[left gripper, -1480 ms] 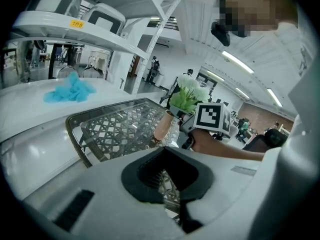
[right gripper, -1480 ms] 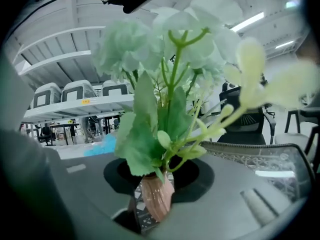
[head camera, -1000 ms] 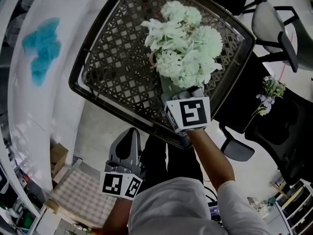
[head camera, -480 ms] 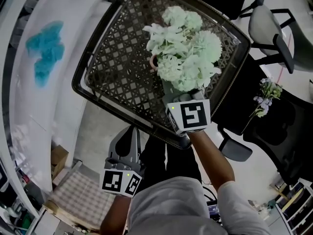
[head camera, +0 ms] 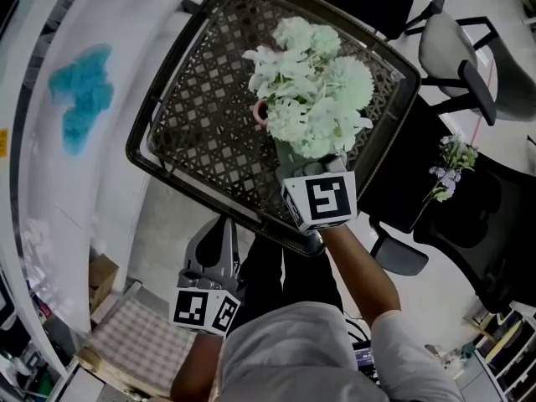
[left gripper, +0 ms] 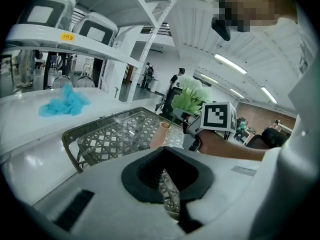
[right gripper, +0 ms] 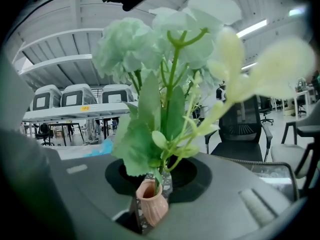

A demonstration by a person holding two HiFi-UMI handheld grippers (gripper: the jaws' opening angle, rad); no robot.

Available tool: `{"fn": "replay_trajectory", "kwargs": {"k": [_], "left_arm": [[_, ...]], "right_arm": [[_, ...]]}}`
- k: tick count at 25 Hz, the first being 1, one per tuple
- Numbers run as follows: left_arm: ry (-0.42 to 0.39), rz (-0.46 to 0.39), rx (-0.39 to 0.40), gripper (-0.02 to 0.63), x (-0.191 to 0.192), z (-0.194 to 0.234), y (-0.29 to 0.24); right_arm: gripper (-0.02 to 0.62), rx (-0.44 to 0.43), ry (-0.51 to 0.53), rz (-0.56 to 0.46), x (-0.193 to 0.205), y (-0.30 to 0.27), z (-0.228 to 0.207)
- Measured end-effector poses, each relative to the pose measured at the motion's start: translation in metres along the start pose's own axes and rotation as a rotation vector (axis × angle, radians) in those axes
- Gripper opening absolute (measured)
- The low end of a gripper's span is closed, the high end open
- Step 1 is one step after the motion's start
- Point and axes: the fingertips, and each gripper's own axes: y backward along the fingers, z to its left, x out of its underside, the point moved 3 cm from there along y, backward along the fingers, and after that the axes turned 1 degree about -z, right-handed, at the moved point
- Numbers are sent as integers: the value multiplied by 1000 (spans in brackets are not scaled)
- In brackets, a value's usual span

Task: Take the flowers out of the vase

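A bunch of pale green and white flowers [head camera: 311, 90] stands over a small pink vase [head camera: 260, 113] on a dark woven-mesh table [head camera: 138, 145]. My right gripper [head camera: 322, 164] reaches in from the near side and is shut on the flower stems [right gripper: 161, 171] just above the vase [right gripper: 151, 206]. In the left gripper view, a thin stem runs from the vase [left gripper: 161, 135] up to the bunch [left gripper: 192, 96]. My left gripper [head camera: 224, 229] hangs below the table's near edge, open, with nothing between its fingers.
A blue cloth [head camera: 79, 95] lies on the white counter at the left. Office chairs [head camera: 469, 48] stand at the right, where a second small bunch of flowers [head camera: 448, 162] also shows. A checked cushion [head camera: 138, 333] and a cardboard box [head camera: 100, 266] sit at the lower left.
My right gripper has lifted the bunch a little, and more of the vase's pink rim shows beside it. The left gripper has barely moved.
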Motion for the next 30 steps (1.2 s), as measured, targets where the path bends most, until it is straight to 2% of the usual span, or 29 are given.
{"fn": "replay_trajectory", "kwargs": {"k": [16, 30], "left_arm": [[-2, -49, -33, 2, -22, 21, 15], [-21, -78, -7, 2, -30, 4, 33]], "right_arm": [[104, -5, 35, -9, -37, 14, 8], [101, 1, 61, -47, -75, 40, 15]]}}
